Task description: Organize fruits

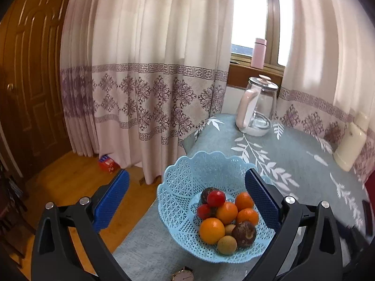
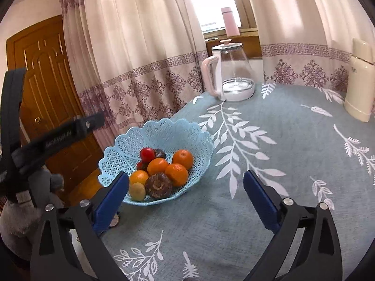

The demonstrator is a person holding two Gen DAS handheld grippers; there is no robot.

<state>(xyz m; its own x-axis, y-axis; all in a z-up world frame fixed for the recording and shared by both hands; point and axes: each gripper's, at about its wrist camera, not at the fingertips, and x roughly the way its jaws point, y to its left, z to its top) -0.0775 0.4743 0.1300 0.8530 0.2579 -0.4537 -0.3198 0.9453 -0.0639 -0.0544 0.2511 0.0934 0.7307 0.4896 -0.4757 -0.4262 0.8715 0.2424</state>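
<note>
I take the blue basket [image 1: 182, 187] as my landmark, since every fruit I can see already lies inside it, and I read the scene from its left side across to its right.

Left of the basket there is only floor and the drop of the table edge; the basket sits close to that edge, which I judge is why I keep both tools over it rather than pushing at it. My left gripper [image 1: 187, 201] hangs above and just in front of the basket, pads spread wide and holding nothing, the fruit pile showing between them. I judge that width suits a round orange.

In the basket's bowl, the red fruits [image 1: 215, 198] lie at the far left of the pile, the oranges [image 1: 212, 230] fill the middle and right, two dark brown fruits [image 1: 243, 234] sit at the back and front, and small tan fruits [image 1: 226, 245] rest at the near rim. They lie heaped together because the bowl slopes inward.

A wristwatch [image 1: 182, 275] lies on the cloth just in front of the basket.

Right of the basket, my right gripper [image 2: 186, 200] hovers over bare tablecloth [image 2: 269, 164], also spread and empty. Well beyond the basket stand a glass kettle [image 2: 230, 75] and, further right, a cream flask [image 2: 359, 86].
</note>
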